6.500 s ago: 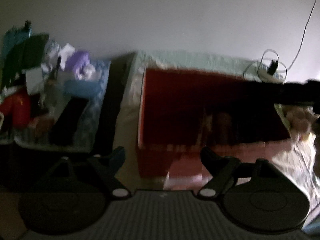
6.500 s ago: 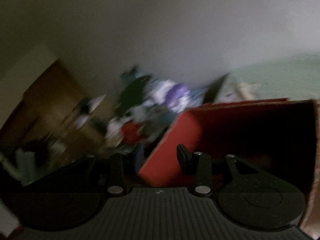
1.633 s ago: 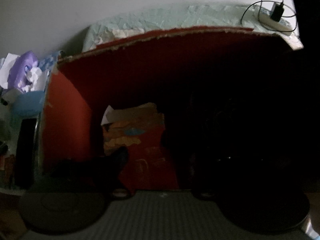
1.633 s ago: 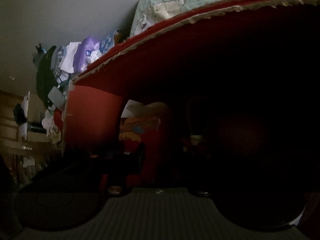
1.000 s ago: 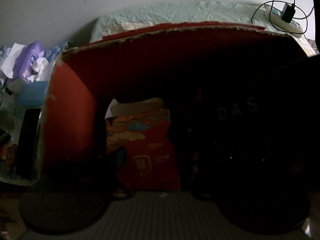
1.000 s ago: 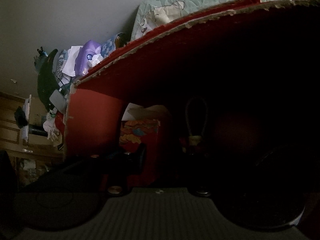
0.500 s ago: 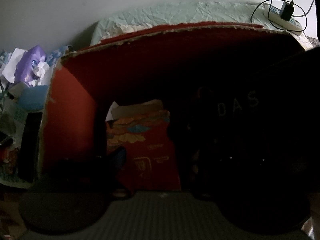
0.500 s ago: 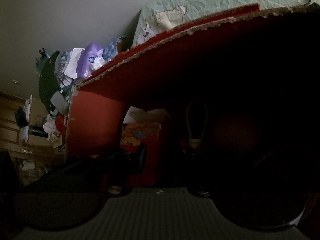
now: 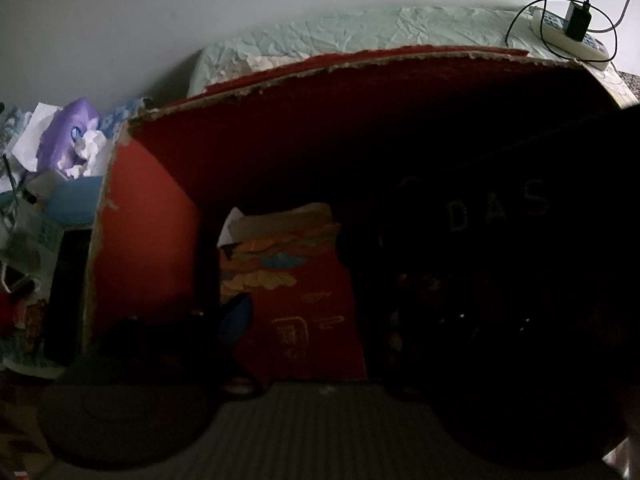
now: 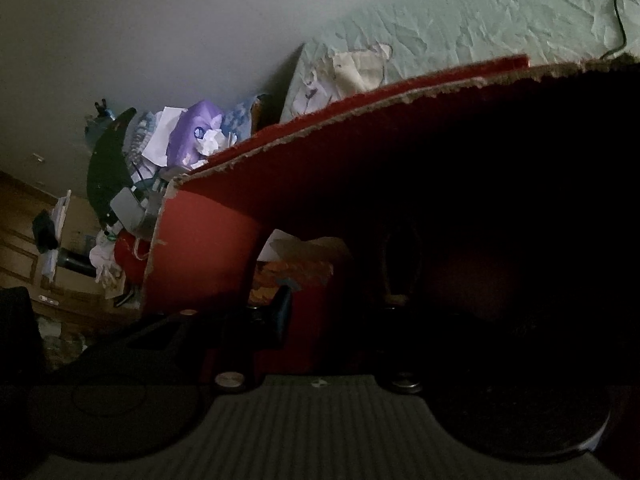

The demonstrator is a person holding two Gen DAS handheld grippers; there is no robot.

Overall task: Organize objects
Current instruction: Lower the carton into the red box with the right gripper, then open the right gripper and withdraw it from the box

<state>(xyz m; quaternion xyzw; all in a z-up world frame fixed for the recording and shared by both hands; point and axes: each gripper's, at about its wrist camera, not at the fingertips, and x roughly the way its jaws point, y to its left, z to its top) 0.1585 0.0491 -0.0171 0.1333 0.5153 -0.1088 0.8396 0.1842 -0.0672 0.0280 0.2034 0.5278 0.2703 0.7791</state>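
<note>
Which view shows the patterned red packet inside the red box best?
The left wrist view: the red packet stands lit in the red box, its orange pattern and printed markings legible. The right wrist view shows only its dim top, partly behind a claw finger.

The red cardboard box (image 10: 208,248) fills the right wrist view, its torn rim ragged and its interior mostly black. Inside, near the left wall, stands a red patterned packet (image 10: 296,276) — one dark gripper finger (image 10: 280,312) shows just before it. Clutter (image 10: 176,136) lies piled beyond the box's left wall.
</note>
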